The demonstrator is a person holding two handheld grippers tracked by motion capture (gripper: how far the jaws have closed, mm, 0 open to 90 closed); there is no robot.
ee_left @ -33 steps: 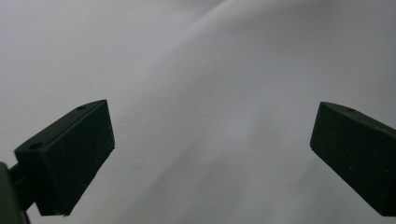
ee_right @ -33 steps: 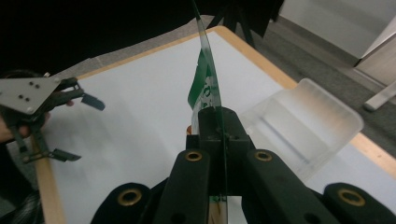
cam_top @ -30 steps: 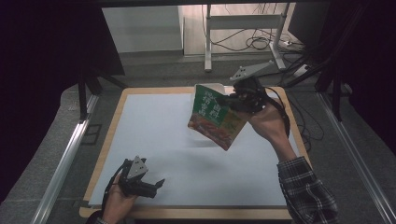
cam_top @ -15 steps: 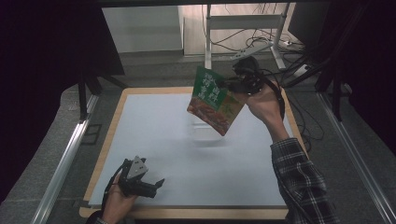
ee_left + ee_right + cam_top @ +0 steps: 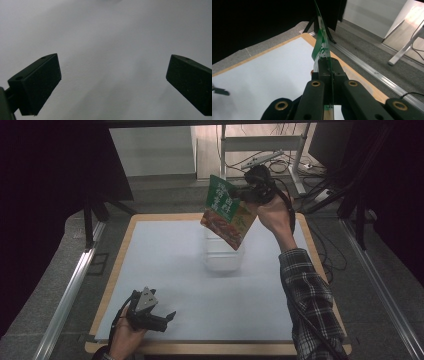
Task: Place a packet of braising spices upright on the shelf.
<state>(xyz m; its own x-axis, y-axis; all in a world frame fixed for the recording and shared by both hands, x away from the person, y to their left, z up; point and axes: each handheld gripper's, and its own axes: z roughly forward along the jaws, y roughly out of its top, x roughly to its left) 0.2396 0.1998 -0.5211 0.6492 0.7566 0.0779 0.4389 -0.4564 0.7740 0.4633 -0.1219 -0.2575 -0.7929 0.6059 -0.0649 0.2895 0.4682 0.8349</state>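
Up near the far right of the tabletop (image 5: 165,270), the right claw (image 5: 243,195) is clamped tight on a green food pouch (image 5: 226,212) and holds it in the air, clear of the white surface. The pouch hangs tilted, its green printed top toward the claw and its red-and-orange pictured end pointing down and toward the person. In the right gripper view the pouch (image 5: 322,45) shows edge-on — a thin green sheet rising straight out from between the two black jaws, which press flat against it on both sides with no gap left over.

Just below the pouch, a clear plastic container (image 5: 223,252) stands on the tabletop; it is faint against the white and its rim is hard to make out, so whether the pouch's lower corner reaches into it cannot be told. The person's right forearm, in a plaid sleeve (image 5: 307,300), runs up from the near edge to the raised hand.

The left claw (image 5: 167,317) lies low at the near left corner of the tabletop, well apart from the pouch — its jaws spread wide and nothing between them. The left gripper view looks down between those parted jaws at bare white surface (image 5: 112,50).
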